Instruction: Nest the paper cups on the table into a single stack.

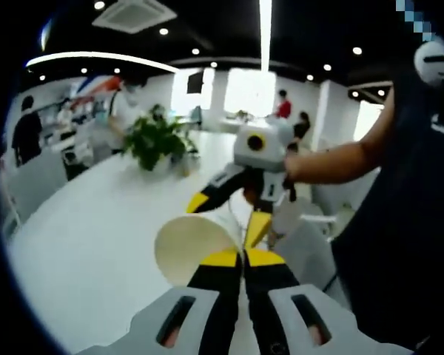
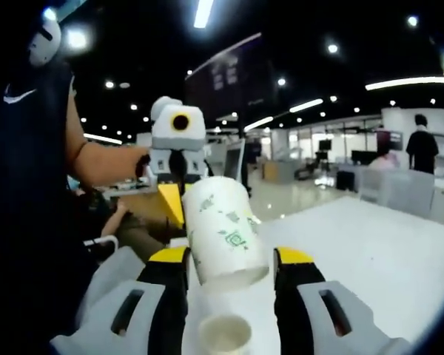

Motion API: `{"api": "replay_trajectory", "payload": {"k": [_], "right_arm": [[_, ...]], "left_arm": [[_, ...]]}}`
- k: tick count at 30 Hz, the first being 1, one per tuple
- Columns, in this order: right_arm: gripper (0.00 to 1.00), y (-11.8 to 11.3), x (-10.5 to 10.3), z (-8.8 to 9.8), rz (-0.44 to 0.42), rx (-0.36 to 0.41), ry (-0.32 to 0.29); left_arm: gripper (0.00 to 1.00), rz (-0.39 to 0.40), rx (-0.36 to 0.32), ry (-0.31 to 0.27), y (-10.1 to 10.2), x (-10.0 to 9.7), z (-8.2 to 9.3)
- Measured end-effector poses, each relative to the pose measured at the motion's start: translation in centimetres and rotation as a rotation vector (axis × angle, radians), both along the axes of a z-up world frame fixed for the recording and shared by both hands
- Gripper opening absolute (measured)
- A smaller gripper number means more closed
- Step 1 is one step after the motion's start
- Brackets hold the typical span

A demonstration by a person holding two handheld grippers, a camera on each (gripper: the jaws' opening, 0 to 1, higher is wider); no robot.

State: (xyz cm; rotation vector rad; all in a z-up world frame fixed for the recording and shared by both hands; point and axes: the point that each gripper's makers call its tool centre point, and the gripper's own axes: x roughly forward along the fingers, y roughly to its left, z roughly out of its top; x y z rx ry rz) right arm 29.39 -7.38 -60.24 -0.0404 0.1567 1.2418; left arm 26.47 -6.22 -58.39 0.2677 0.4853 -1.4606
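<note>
A white paper cup [image 2: 223, 233] with green markings hangs in the air above the counter [image 2: 370, 251], tilted, its mouth turned away toward the left tool [image 2: 175, 194]. In the right gripper view that tool's yellow tips pinch the far rim of the cup, and the cup's closed base sits low between the two spread jaws of the right tool [image 2: 230, 260], which stand released on either side of it; whether they touch the cup's wall I cannot tell. Just under the held cup a second cup [image 2: 223, 334] stands upright on the counter, open mouth up, between the same jaws.

In the left gripper view the left tool [image 1: 243, 258] is clenched on the rim of the cup [image 1: 190, 248], whose pale open inside faces the camera to the left of the jaws. Beyond it the right tool [image 1: 246, 205] points in from the far side, held by a person's hand [image 1: 292, 168] and bare forearm, with a dark shirt at the right edge.

Farther back on the white counter [image 1: 89, 244] stands a leafy green plant [image 1: 157, 140]. People stand in the bright office behind it.
</note>
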Motion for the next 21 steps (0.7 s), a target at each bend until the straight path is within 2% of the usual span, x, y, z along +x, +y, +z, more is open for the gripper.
{"api": "replay_trajectory", "payload": {"k": [1,2,5,7,9,11,13,16,18,19,21], "right_arm": [[0.47,-0.1,0.2,0.0,-0.008,-0.002,-0.002],[0.49,-0.2,0.3,-0.1,-0.015,-0.004,0.0],[0.62,-0.7,0.9,-0.5,-0.048,-0.026,0.002],[0.71,-1.3,1.5,-0.9,-0.077,-0.042,-0.028],[0.79,-1.8,1.7,-1.2,-0.096,-0.048,-0.022],[0.82,-2.4,2.0,-1.4,-0.113,-0.05,-0.027],[0.84,-3.1,2.3,-1.6,-0.137,-0.058,-0.031],[0.91,-4.7,2.9,-2.6,-0.189,-0.088,-0.048],[0.95,-5.8,3.4,-3.4,-0.223,-0.107,-0.028],[0.96,-6.4,3.5,-3.7,-0.238,-0.11,-0.019],[0.98,-7.2,3.6,-4.0,-0.258,-0.107,-0.008]], "left_arm": [[0.0,-0.005,0.022,-0.004,0.0,0.0,0.0],[0.0,-0.011,0.074,-0.003,0.1,0.0,-0.4],[0.0,-0.058,0.165,0.02,-0.1,-0.7,-1.0],[0.0,-0.046,0.267,-0.021,0.3,0.1,-1.9],[0.0,-0.048,0.339,-0.053,0.5,0.7,-2.3],[0.0,-0.051,0.368,-0.099,0.4,1.4,-2.1],[0.0,-0.064,0.415,-0.102,0.3,1.5,-2.0],[0.0,-0.111,0.487,-0.15,0.0,1.7,-1.8],[0.0,-0.128,0.527,-0.152,-0.3,1.8,-1.6],[0.0,-0.149,0.552,-0.151,-0.5,1.7,-1.5],[0.0,-0.215,0.592,-0.189,-0.8,1.6,-1.4]]}}
